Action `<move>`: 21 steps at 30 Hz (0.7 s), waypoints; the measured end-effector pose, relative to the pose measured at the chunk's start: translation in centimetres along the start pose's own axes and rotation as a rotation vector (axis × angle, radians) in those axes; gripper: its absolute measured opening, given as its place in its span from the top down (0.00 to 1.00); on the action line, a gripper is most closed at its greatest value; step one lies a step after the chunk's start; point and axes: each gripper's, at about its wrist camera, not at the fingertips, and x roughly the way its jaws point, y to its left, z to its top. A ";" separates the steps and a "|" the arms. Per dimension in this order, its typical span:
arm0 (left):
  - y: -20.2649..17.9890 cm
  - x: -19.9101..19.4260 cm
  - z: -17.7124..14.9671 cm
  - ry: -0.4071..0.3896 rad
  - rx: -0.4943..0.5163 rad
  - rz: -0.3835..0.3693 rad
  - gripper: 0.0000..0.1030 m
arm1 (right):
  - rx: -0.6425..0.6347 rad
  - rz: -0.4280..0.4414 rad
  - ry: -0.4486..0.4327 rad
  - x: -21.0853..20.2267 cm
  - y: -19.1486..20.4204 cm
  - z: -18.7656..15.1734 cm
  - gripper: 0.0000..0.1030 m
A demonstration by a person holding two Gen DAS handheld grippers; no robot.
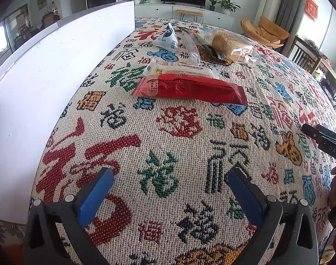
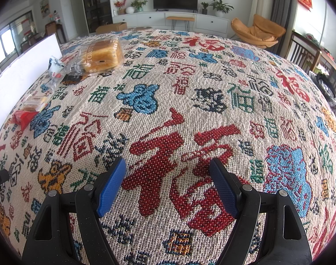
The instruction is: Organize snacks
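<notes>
Left tongs (image 1: 170,174) agape, empty, above patterned bench (image 1: 168,132). Right tongs (image 2: 168,165) likewise. Red packet (image 1: 190,88) beside white packet (image 1: 181,69).

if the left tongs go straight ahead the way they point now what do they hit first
Most likely the red snack packet, lying crosswise ahead of the open left tongs, with only bare patterned tablecloth between. Right behind it lies a white packet. Depth is hard to judge through the fisheye.

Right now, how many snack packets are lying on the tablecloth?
5, though more may hide behind the pile: red packet nearest, cream packet touching behind it, white triangular pouch farther back, clear tube packet beside that, bagged bread rightmost.
</notes>
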 end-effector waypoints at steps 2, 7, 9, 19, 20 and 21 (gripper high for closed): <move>0.2 -0.2 0.0 -0.005 -0.011 -0.015 0.00 | 0.000 0.000 0.000 0.0 0.0 0.0 0.22; 1.1 -1.3 -0.2 -0.040 -0.049 -0.076 0.00 | 0.000 0.000 0.000 0.0 0.0 0.0 0.22; 1.2 -1.3 -0.1 -0.036 -0.053 -0.078 0.00 | 0.000 0.000 0.000 0.0 0.0 0.0 0.22; 1.1 -1.2 -0.1 -0.029 -0.057 -0.082 0.00 | 0.000 0.000 0.000 0.0 0.0 0.0 0.22; 1.2 -1.2 -0.1 -0.031 -0.058 -0.084 0.00 | 0.000 0.000 0.000 0.0 0.0 0.0 0.22; 1.2 -1.2 -0.1 -0.032 -0.059 -0.086 0.00 | 0.000 0.000 0.001 0.0 0.0 0.0 0.22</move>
